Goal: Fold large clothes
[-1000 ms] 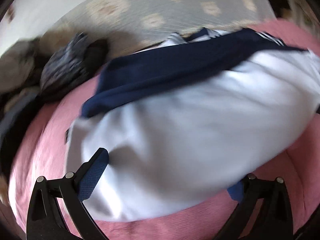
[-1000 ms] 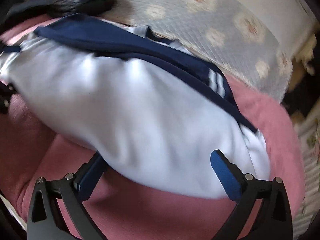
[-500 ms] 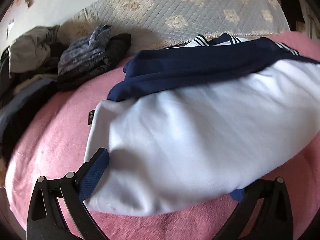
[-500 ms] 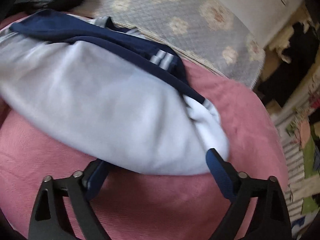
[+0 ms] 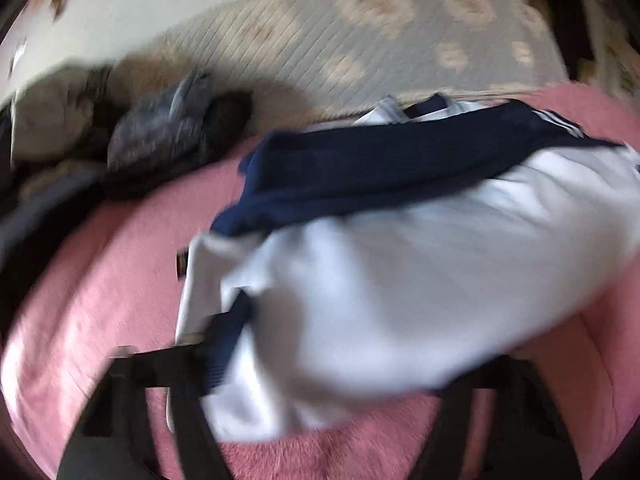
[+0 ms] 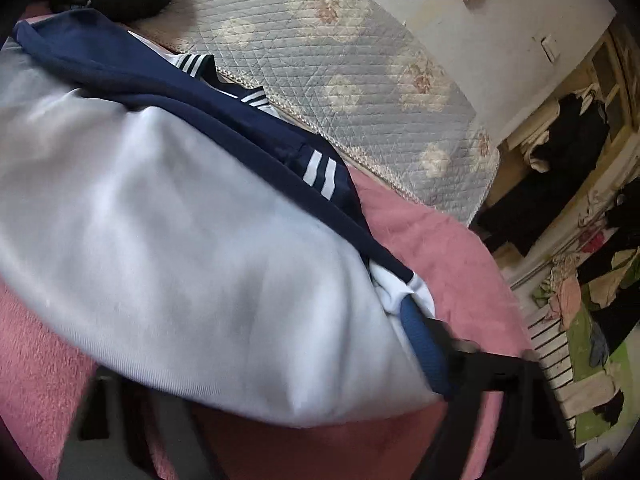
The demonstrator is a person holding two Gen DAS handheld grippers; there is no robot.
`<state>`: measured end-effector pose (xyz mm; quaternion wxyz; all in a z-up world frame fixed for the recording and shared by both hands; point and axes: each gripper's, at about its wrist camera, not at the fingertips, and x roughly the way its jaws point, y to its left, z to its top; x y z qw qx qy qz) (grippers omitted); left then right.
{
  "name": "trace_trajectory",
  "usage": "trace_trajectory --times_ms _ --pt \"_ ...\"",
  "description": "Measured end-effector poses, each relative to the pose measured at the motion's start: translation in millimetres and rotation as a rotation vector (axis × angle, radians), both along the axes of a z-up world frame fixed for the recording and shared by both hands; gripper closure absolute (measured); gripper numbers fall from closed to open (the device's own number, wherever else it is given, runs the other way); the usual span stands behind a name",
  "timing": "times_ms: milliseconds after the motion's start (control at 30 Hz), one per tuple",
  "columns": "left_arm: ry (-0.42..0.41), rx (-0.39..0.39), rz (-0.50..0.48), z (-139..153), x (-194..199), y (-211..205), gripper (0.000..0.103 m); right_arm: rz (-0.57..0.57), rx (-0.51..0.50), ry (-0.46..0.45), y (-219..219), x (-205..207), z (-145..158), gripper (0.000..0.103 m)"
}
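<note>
Folded white and navy garment (image 5: 420,280) sits on the pink blanket (image 5: 100,280), up near its far edge by the quilted mattress (image 6: 340,60). Left gripper (image 5: 340,364) and right gripper (image 6: 272,376) are both closing on its near hem, fabric bunched between the blue pads (image 6: 424,348), other clothes (image 5: 160,132) heaped at the far left corner
</note>
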<state>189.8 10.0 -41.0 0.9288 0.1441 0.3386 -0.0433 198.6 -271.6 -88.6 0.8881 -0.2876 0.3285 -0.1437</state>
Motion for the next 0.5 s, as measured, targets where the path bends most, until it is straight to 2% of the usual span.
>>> trace_trajectory --times_ms 33,67,167,233,267,333,433,500 --pt "-0.005 0.028 -0.031 3.6 -8.2 -7.1 0.065 -0.006 0.02 0.0 -4.6 -3.2 1.9 0.08" --pt "-0.009 0.056 -0.054 6.7 -16.0 -12.3 0.072 0.003 0.051 -0.022 -7.6 -9.0 8.5 0.088" --pt "-0.037 0.105 -0.093 15.6 -40.5 -14.2 0.075 0.025 0.137 -0.089 -12.5 -26.9 31.6 0.09" --pt "-0.005 0.057 -0.075 21.9 -46.4 -2.6 0.075 0.027 0.253 -0.1 -20.4 -38.7 48.1 0.09" --pt "0.011 0.006 -0.067 27.6 -49.0 4.9 0.075 0.042 0.31 -0.092 -23.6 -46.5 55.0 0.09" --pt "0.03 -0.068 -0.07 41.6 -53.2 17.5 0.075 0.074 0.365 -0.087 -27.8 -61.3 63.9 0.09" --pt "0.037 -0.065 -0.089 64.1 -51.2 16.4 0.075 0.097 0.357 -0.098 -26.3 -72.6 72.4 0.09" --pt "0.043 -0.071 -0.097 80.6 -39.3 12.0 0.074 0.082 0.408 -0.083 -34.1 -61.9 83.5 0.089"
